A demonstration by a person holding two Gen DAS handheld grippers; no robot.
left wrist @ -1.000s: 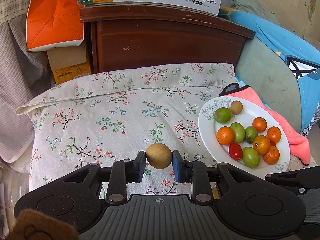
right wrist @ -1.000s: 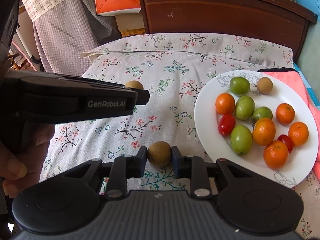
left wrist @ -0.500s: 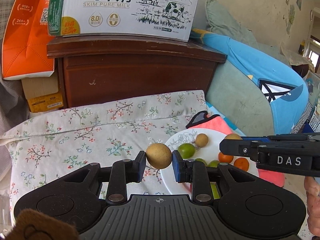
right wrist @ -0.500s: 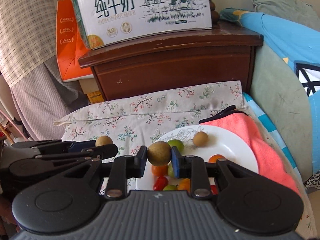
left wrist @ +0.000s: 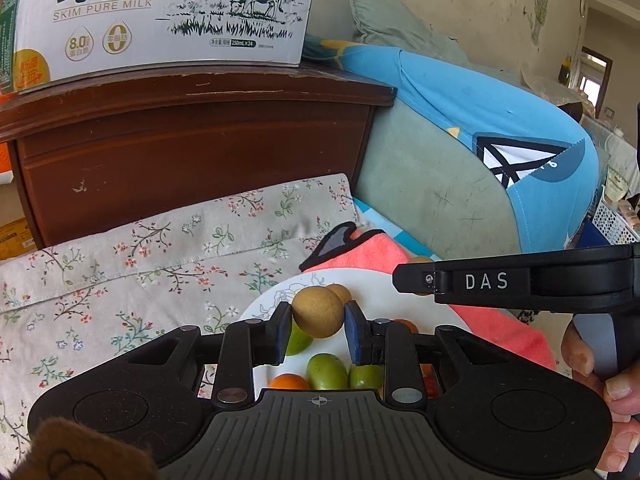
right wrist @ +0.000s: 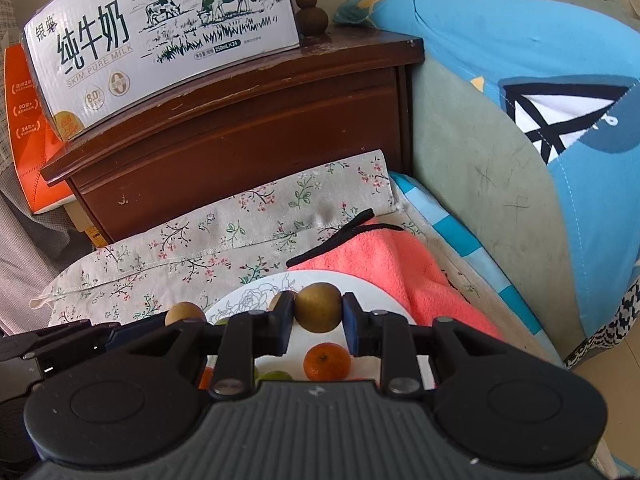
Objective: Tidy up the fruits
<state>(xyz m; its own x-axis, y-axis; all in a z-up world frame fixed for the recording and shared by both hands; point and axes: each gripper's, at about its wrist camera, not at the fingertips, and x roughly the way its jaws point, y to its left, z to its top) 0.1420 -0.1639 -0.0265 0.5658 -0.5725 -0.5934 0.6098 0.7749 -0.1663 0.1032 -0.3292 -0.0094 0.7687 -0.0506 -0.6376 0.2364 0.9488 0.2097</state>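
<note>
While each gripper, left gripper (left wrist: 318, 329) and right gripper (right wrist: 318, 326), clenches a brown fruit (left wrist: 318, 312) above the white plate (left wrist: 372, 296), delivery is underway; lowering and releasing comes next, I judge

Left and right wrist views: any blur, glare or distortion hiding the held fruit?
Left wrist view: sharp and daylit; fisheye bends the milk carton and darkens the corners; the brown fruit in the left gripper shows clearly. Right wrist view: equally sharp, no glare; its brown fruit between the right gripper pads is crisp; the cabinet edge bows.
</note>
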